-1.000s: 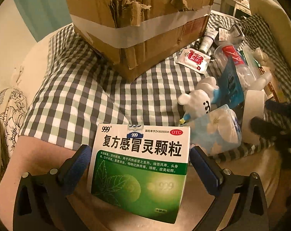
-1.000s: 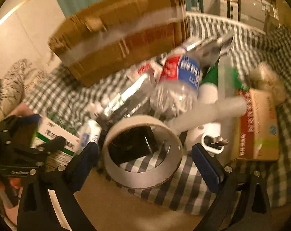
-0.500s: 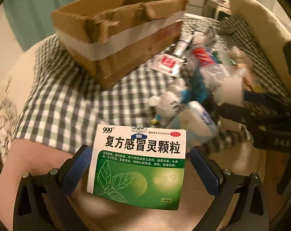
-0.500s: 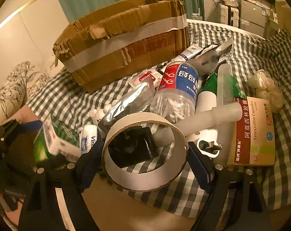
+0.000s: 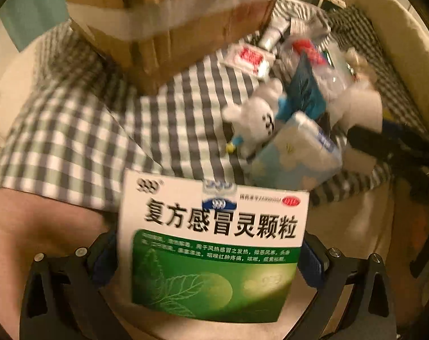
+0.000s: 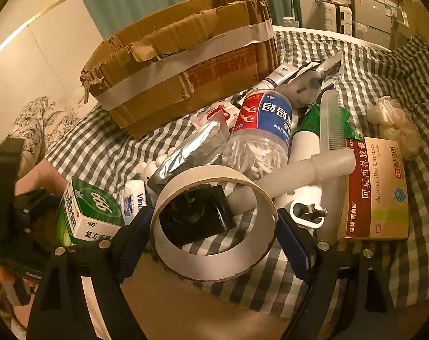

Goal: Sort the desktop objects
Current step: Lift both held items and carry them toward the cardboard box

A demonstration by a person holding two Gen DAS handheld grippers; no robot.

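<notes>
Only the right view shows the right hand-held gripper [image 6: 211,226] spread around, not clamping, the tape roll [image 6: 214,263].

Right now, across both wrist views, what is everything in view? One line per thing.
cardboard box: 1, brown with pale tape band, back of checked cloth.
checked cloth: 1, grey-white, under everything.
green medicine box: 1, white-green, between left gripper's fingers.
tape ring: 1, off-white, between right gripper's fingers, front of pile.
black block: 1, inside the ring.
clear bottle: 1, red-blue label, pile centre.
foil pouch: 1, silver, left of bottle.
comb: 1, translucent white, right of bottle.
amoxicillin box: 1, red-cream, right.
white plush toy: 1, beside tissue pack.
tissue pack: 1, pale blue.
left gripper: shut on box.
right gripper: fingers flank ring.
</notes>
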